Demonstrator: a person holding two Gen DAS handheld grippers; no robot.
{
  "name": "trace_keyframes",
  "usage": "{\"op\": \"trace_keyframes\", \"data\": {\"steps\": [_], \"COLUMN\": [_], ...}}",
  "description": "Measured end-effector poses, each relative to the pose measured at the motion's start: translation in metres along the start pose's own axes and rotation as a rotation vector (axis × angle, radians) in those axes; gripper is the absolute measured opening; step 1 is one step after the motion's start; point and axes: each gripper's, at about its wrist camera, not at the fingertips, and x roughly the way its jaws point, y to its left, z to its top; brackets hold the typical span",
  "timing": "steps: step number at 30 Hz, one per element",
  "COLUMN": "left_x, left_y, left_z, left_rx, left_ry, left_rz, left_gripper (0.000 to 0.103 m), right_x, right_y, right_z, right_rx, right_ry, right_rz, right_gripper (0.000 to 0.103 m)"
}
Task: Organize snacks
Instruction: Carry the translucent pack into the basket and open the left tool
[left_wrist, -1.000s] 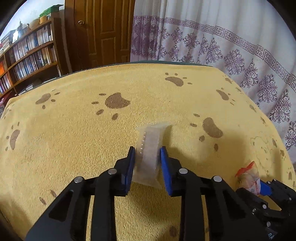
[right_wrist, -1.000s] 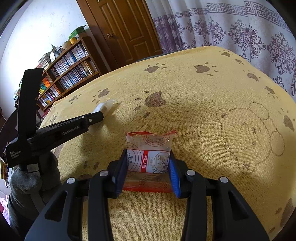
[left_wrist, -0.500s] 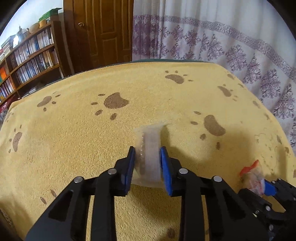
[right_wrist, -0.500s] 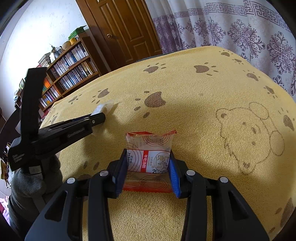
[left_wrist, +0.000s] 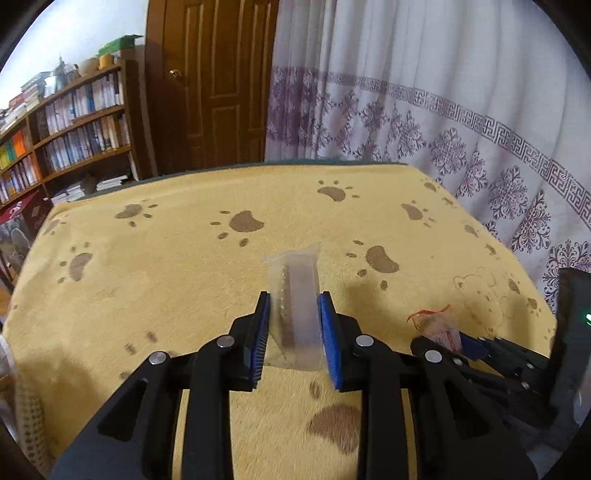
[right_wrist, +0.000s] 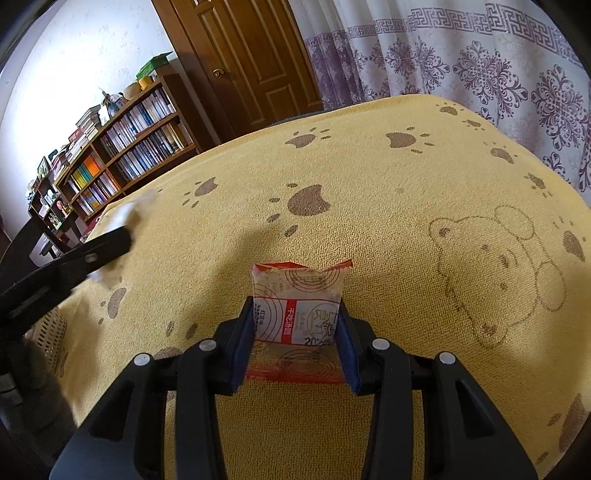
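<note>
Far left, past the edge of the yellow paw-print blanket (left_wrist: 155, 266), we note a wooden bookshelf (left_wrist: 70, 122) packed with books, then a brown door (left_wrist: 218, 81). A pale perforated basket (right_wrist: 50, 338) sits at the blanket's left edge in the right wrist view.

We hold the left tongs (left_wrist: 293, 332) over the middle of the blanket, closed on a clear-wrapped snack (left_wrist: 295, 295). The packet stands between the blue pads (left_wrist: 260, 332), its sealed top poking up beyond the tips; a dark bar shows through the wrapper. Whether its lower end touches the blanket we cannot tell. From the right wrist view the same tongs (right_wrist: 110, 240) come in from the left, with the clear wrapper blurred at their tip.

Just to the right, the right tongs (right_wrist: 297, 330) grip a red-and-white snack packet (right_wrist: 299, 302) by its two sides, printed face up, red sealed edges at both ends. In the left wrist view this packet (left_wrist: 437, 325) shows low on the right, pinched in the right tongs (left_wrist: 448, 338).

Farther right, a bear outline (right_wrist: 495, 266) is drawn on the blanket. Behind it hangs a white curtain (left_wrist: 424, 96) with purple patterns.
</note>
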Motion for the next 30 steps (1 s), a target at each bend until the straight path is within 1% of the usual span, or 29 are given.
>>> {"op": "trace_keyframes", "data": {"steps": [3, 6, 7, 12, 17, 21, 26, 30], "left_x": [-0.024, -0.05, -0.062, -0.1, -0.14, -0.17, -0.197, -0.206], "left_y": [0.008, 0.019, 0.025, 0.052, 0.093, 0.133, 0.178, 0.21], "left_z": [-0.003, -0.006, -0.008, -0.015, -0.024, -0.035, -0.047, -0.057], "left_rx": [-0.017, -0.035, -0.04, -0.075, -0.14, -0.204, -0.294, -0.361], "left_ry": [-0.032, -0.068, -0.085, -0.14, -0.186, -0.223, -0.26, -0.264], "left_rz": [0.023, 0.063, 0.09, 0.171, 0.248, 0.312, 0.374, 0.408], "left_gripper": [0.027, 0.027, 0.027, 0.027, 0.027, 0.027, 0.027, 0.027], "right_x": [-0.001, -0.001, -0.002, -0.003, -0.005, -0.005, -0.005, -0.004], "right_y": [-0.001, 0.001, 0.001, 0.001, 0.001, 0.0, 0.0, 0.0], "right_z": [0.0, -0.001, -0.002, -0.002, -0.002, -0.003, -0.003, -0.003], "right_rx": [-0.001, -0.002, -0.002, -0.002, 0.004, 0.006, 0.005, 0.005], "right_ry": [-0.003, -0.006, -0.007, -0.012, -0.019, -0.021, -0.023, -0.023], "right_rz": [-0.002, -0.006, -0.007, -0.008, -0.015, -0.021, -0.024, -0.025], "right_gripper": [0.041, 0.041, 0.041, 0.041, 0.041, 0.041, 0.041, 0.041]}}
